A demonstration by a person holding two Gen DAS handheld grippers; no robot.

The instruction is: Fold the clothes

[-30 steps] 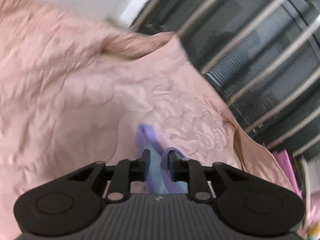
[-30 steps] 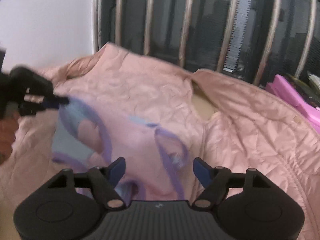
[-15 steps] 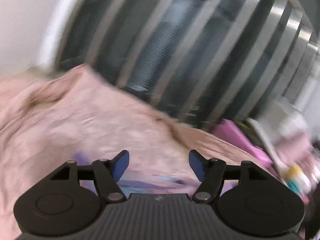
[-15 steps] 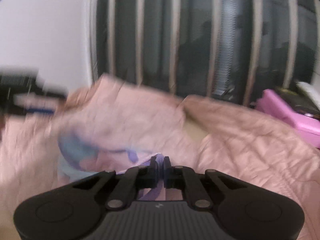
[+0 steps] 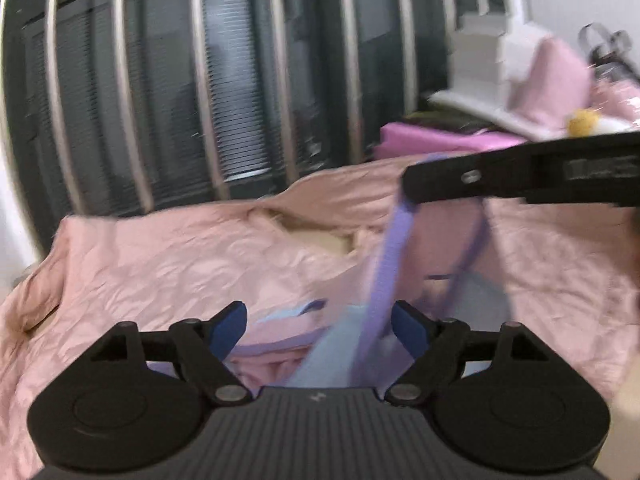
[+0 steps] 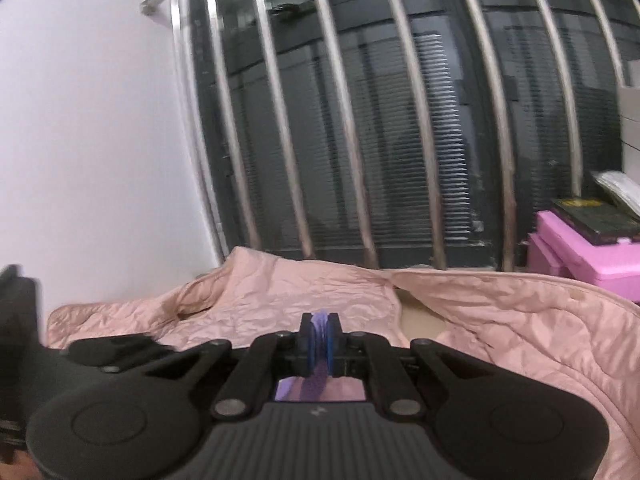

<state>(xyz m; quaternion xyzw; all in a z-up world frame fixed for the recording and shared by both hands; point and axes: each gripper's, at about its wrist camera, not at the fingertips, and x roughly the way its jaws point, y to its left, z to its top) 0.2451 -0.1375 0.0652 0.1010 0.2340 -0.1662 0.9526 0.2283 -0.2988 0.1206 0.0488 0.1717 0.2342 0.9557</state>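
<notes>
A small pink and light-blue garment [image 5: 336, 352] with purple trim hangs over a pink quilt. My right gripper [image 6: 320, 332] is shut on its purple strap [image 6: 320, 320]. In the left wrist view that gripper [image 5: 408, 188] reaches in from the right and holds the strap [image 5: 384, 264] up, taut. My left gripper [image 5: 318, 320] stands open low over the garment. The strap runs up between its blue pads [image 5: 230, 322] close to the right one, and neither pad presses on it. The lower part of the garment is hidden behind the left gripper's body.
The crumpled pink quilt [image 5: 180, 264] covers the whole surface, with a gap [image 5: 316, 240] showing a beige layer. Metal bars [image 6: 352, 140] front a dark window behind. Pink boxes [image 6: 580, 256] and white stacked items [image 5: 480, 60] stand at the right. A white wall [image 6: 80, 120] is on the left.
My left gripper let go of the garment, opened, and swung round toward the window. My right gripper closed on the purple strap and lifted it.
</notes>
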